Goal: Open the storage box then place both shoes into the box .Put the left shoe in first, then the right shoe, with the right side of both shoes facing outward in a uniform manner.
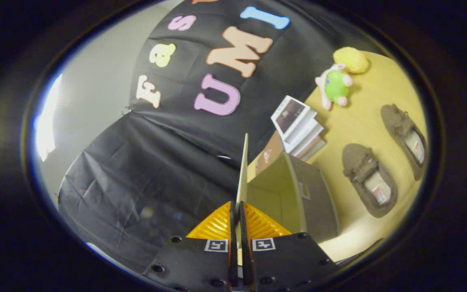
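Two fingers of my gripper (236, 211) are pinched together on the thin edge of the storage box's lid (243, 170), one finger on each face of the panel, so I'm clamped on the lid. The lid runs straight ahead from between my fingertips, seen edge-on as a narrow pale strip, standing up away from the box.

Storage box (298, 190) sits just to the right of my fingers, right beside the lid I hold. It's open: I can see into the pale inside, grey outer wall facing right with a small label patch on it. Can't tell how the lid joins the box, that part is hidden behind my fingers.

Both shoes are out on the yellow tabletop (379, 81), not in the box. Near shoe (369, 180) lies to the right of the box, just apart from its grey wall, opening facing me with a tag visible inside. Far shoe (405, 138) lies further right and a bit ahead of the near one, same brown slipper type, also with a tag inside. The two are apart, roughly parallel. Can't tell which is left and which is right from here.

Ahead of the box, a stack of books (298, 127) sits close to its far corner. Beyond that, a plush toy (337, 85) with a green body, and a yellow fuzzy object (351, 59) touching or just beside it.
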### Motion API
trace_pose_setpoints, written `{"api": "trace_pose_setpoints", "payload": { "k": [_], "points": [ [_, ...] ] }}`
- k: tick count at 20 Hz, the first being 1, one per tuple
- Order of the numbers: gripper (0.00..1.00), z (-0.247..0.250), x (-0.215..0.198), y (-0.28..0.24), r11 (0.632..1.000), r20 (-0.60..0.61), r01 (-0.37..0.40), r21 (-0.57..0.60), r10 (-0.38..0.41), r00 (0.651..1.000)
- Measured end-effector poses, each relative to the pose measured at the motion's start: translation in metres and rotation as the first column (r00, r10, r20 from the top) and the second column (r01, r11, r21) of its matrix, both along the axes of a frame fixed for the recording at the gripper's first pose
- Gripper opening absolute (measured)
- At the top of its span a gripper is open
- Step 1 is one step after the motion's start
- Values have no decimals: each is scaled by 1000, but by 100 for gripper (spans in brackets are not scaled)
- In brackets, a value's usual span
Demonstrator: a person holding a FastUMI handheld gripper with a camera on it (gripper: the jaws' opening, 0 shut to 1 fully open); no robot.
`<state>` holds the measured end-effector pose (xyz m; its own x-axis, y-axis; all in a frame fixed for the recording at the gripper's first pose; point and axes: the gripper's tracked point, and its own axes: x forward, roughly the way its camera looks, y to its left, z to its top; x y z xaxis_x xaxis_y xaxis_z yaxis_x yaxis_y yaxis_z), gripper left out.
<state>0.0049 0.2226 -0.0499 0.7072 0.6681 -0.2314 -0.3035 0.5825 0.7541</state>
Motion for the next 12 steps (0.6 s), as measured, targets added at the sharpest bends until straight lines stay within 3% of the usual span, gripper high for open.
{"api": "trace_pose_setpoints", "payload": {
  "k": [6,12],
  "points": [
    [11,39,-12,77,990,74,-140,-2,140,987],
    [13,48,-18,152,962,138,-263,-76,272,952]
  ]
}}
